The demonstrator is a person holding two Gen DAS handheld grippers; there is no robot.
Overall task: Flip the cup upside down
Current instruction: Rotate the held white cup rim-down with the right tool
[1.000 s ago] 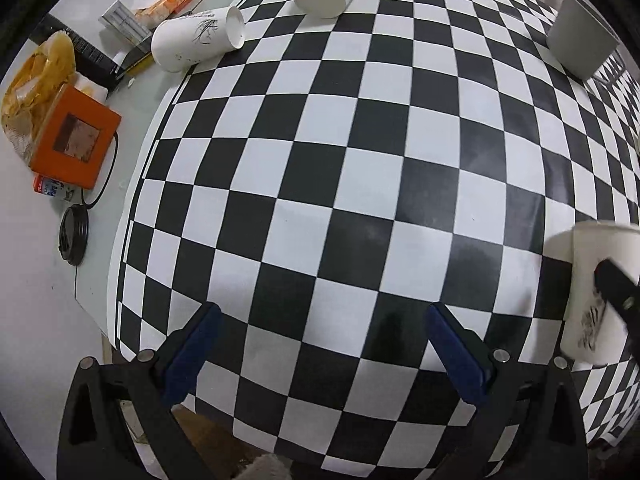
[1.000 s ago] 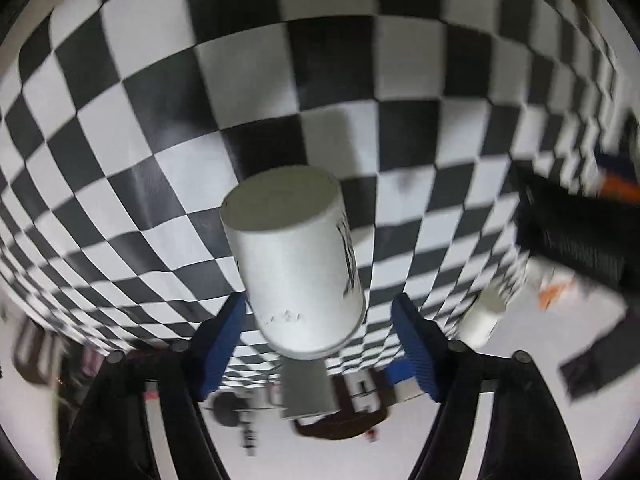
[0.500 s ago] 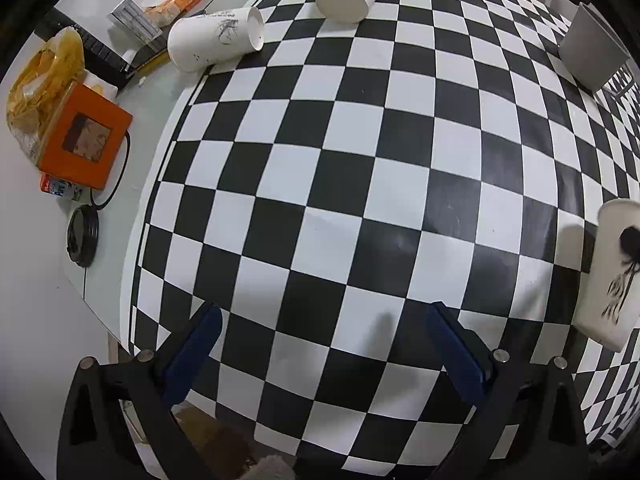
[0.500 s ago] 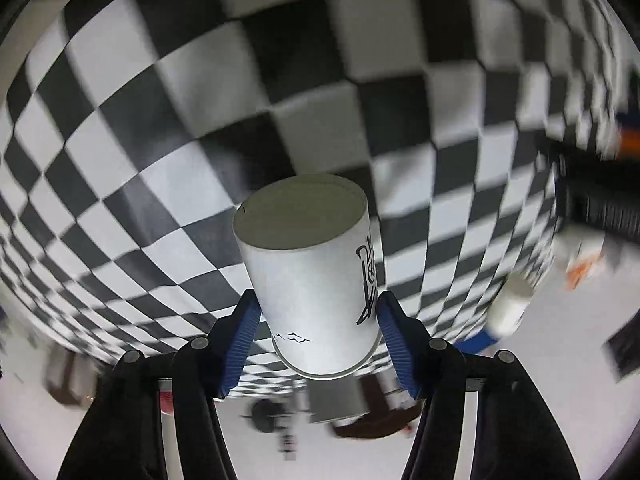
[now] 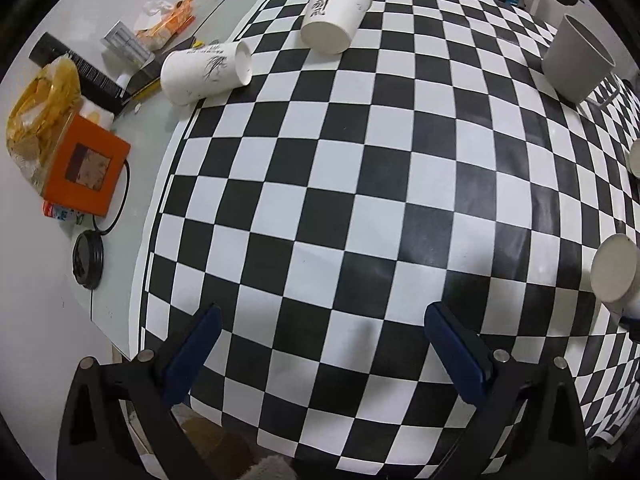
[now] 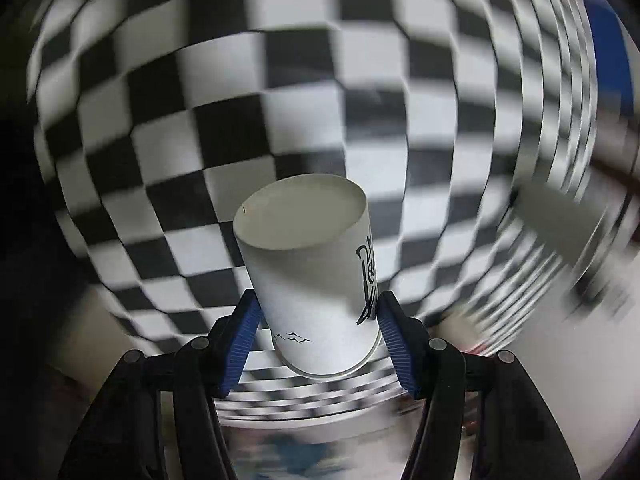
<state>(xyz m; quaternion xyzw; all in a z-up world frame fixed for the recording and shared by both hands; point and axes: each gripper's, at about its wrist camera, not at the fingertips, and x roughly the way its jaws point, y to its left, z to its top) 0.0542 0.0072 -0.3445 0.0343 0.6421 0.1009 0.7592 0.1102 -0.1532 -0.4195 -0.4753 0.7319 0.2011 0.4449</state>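
Blue pads of the right gripper point(image 6: 318, 330) are clamped on the lower wall of the white paper cup point(image 6: 310, 276), one pad on each side near the rolled mouth rim, which faces back toward the camera. The cup's flat closed base points away, toward the checkered surface point(image 6: 240, 128), so it already looks turned mouth-down or close to it. Heavy blur across the background in the right wrist view suggests the wrist is rotating; whether the cup touches the surface I cannot tell. From the left wrist view what is probably the same cup point(image 5: 614, 274) shows at the far right edge, base toward the lens.

To finish well, I would complete the rotation until the rim is level with the surface, then lower straight down so the whole rim lands at once. Thin paper crushes easily, so the squeeze should be only firm enough to prevent slipping, and the pads should part only after the rim sits flat.

Off to the side, the left gripper point(image 5: 320, 340) hangs spread wide and empty above the checkered surface. Beyond it lie a tipped cup point(image 5: 206, 72), another paper cup point(image 5: 334, 14), a grey cup point(image 5: 578, 58) and an orange box point(image 5: 86, 166) beside the cloth.
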